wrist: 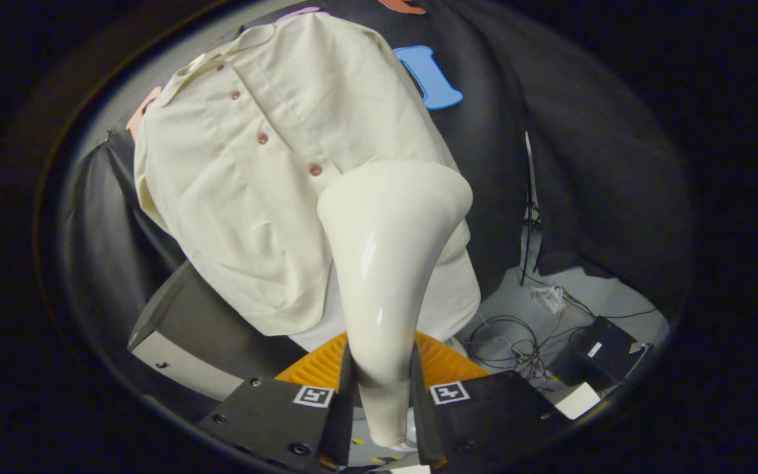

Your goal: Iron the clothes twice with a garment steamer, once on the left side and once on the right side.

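The gripper has its 2 fingers pressed against the narrow handle of the garment steamer, 1 on each side, so the tool is clamped low on its neck while the broad head flares out ahead of the fingertips. That glossy plastic shell looks hard and slick; I judge it could twist or slip in the grasp, and holding the slim neck, where the fingers can close well around it, seems the sound choice, though the top-heavy head would lever against the grip. The steamer's head lies against, or just in front of, the cream shirt; actual contact cannot be told. The shirt hangs before the booth's dark wall, its buttoned placket running down beside the head. The cloth looks light and limp, likely to swing away under pressure, so gentle strokes suit it. Below the shirt sit an orange ribbed piece and a grey box; loose cables lie on the floor beyond.
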`<act>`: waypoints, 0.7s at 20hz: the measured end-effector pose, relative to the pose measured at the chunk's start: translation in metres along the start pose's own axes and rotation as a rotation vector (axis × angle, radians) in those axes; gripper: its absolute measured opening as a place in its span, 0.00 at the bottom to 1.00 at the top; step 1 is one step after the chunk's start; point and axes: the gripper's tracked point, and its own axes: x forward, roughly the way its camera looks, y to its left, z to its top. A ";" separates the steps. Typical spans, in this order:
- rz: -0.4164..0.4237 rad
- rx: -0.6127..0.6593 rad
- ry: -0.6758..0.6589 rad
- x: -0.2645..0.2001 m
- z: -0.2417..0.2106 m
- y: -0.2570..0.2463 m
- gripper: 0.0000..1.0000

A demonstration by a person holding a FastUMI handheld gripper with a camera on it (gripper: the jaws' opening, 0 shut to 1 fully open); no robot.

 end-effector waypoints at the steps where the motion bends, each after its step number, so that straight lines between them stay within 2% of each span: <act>1: 0.004 -0.007 -0.023 -0.015 0.005 0.011 0.39; 9: 0.010 -0.084 -0.208 -0.120 0.037 0.085 0.39; 14: 0.078 -0.107 -0.332 -0.164 0.048 0.157 0.38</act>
